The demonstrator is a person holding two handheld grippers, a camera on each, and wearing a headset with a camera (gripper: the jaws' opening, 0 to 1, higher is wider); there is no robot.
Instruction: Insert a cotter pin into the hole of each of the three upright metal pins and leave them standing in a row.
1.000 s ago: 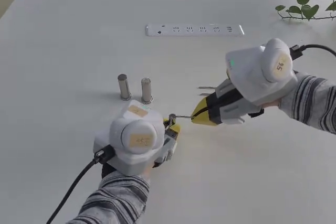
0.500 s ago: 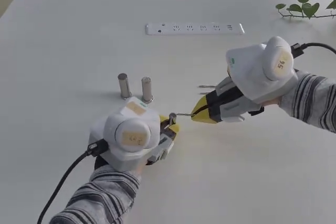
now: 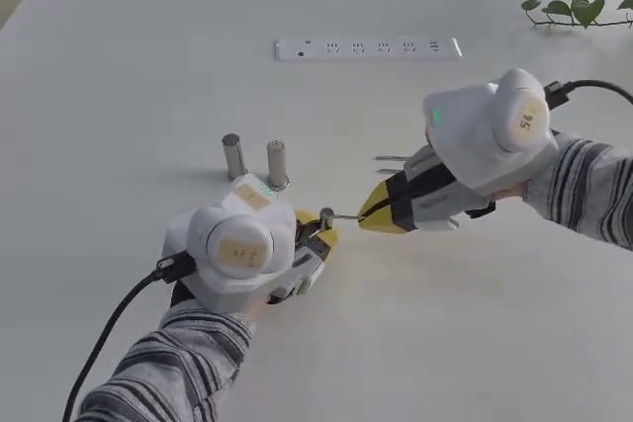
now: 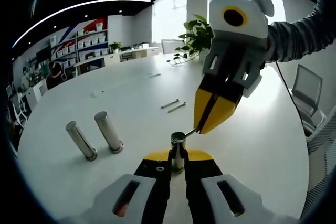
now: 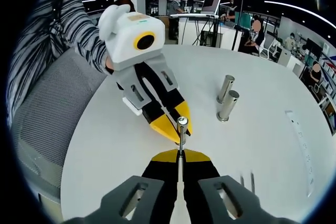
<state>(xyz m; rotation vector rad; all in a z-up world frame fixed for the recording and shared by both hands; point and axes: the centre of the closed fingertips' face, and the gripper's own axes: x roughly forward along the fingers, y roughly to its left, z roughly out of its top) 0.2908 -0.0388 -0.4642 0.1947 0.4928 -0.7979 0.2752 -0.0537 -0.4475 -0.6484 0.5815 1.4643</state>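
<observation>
White tabletop point(image 3: 148, 46) carries the whole job, with a power strip point(image 3: 368, 47) lying well beyond the work. The left gripper point(image 3: 318, 234) has its jaws closed around the shaft of one upright metal pin point(image 4: 178, 150), near the two other metal pins point(image 3: 277, 165), which stand side by side with nothing through them. The right gripper point(image 3: 368, 217) is pinched tight on a cotter pin point(image 3: 344, 215), held level with its free end at the head of the gripped pin. The step in hand looks like the first of three insertions: threading the cotter pin through the cross-hole. The next move would call for a straight, steady push along the hole's line while the left gripper stops the pin turning. Two spare cotter pins point(image 3: 391, 158) lie on the table beyond the right gripper. The hole itself is too small to make out, so whether the tip is inside cannot be told, and the pin's foot is hidden between the left jaws.
</observation>
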